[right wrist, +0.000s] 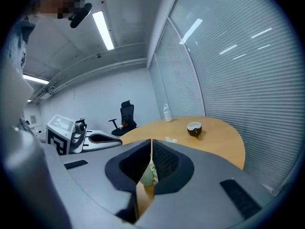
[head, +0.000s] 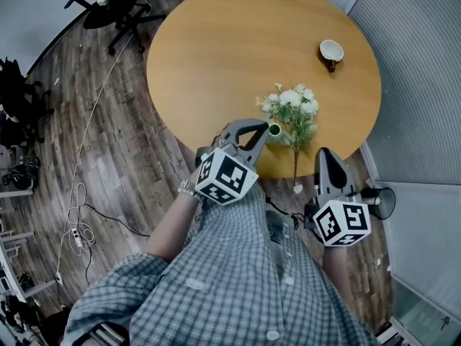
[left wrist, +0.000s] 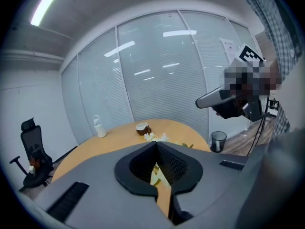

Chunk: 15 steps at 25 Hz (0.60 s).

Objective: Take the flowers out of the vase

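- The left gripper (head: 261, 126) has its jaws pressed together with nothing between them. In its own view only a thin slit shows, and the table and blossoms lie behind it.
- The right gripper (head: 325, 154) also has its jaws together and empty. Pale petals show through its slit but lie beyond the pads and do not touch them.
- The flowers (head: 292, 107), a white bunch with green leaves, sit near the near edge of the round table (head: 216, 49). The small green vase (head: 274, 130) is at the bunch's lower left.
- One thin stem (head: 294, 166) runs from the bunch toward the person and past the table's edge. Whether its base is in the vase cannot be told.
- The left gripper's tips are just beside the vase, on its left in the head view, so this hand is the nearer to it.
- The right gripper hangs off the table's edge, near the stem's loose end and to its right.
- The stem's long axis points roughly at the person. The right gripper lies almost parallel to that line, so it would probably have to open its jaws and come across to the stem.
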{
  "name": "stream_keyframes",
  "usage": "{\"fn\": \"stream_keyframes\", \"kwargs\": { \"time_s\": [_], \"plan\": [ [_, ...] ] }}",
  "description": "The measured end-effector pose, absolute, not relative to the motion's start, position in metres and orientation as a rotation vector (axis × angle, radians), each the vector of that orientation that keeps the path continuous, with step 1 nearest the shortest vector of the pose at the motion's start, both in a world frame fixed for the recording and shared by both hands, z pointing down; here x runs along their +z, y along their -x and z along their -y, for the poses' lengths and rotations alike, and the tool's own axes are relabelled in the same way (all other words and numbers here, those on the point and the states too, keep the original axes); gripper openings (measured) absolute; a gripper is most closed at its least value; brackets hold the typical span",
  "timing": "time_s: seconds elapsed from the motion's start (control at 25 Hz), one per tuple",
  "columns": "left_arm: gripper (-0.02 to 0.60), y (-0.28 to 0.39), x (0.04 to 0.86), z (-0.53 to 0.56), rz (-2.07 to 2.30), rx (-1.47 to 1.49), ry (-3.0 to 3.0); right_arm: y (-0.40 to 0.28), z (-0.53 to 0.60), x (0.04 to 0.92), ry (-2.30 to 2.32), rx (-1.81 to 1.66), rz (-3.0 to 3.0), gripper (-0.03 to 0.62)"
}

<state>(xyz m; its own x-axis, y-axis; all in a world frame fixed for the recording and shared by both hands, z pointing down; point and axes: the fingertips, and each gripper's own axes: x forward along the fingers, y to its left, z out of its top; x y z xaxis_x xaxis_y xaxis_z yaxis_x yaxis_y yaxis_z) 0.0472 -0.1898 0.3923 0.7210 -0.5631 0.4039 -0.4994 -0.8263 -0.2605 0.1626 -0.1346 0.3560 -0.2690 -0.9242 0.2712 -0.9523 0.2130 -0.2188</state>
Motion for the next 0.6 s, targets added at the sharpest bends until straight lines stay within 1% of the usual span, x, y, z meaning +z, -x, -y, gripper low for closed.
{"fn": "stream_keyframes", "kwargs": {
  "time_s": [0.2,0.4,0.6],
  "plan": [
    [0.009,-0.045,0.372,0.183,-0.867,-0.701,2.837,-0.153,0.132,0.329,-1.811,0.426,2.44,0.011],
    [0.009,-0.046,0.35,0.171,-0.847,-0.642,2.88,-0.161,0.131,0.314,-1.862,0.269,2.435,0.011],
    [0.008,-0.043,0.345,0.168,-0.919,-0.611,2.919,-0.164,0.127,0.316,-1.861,0.279,2.444,0.011]
  ]
}}
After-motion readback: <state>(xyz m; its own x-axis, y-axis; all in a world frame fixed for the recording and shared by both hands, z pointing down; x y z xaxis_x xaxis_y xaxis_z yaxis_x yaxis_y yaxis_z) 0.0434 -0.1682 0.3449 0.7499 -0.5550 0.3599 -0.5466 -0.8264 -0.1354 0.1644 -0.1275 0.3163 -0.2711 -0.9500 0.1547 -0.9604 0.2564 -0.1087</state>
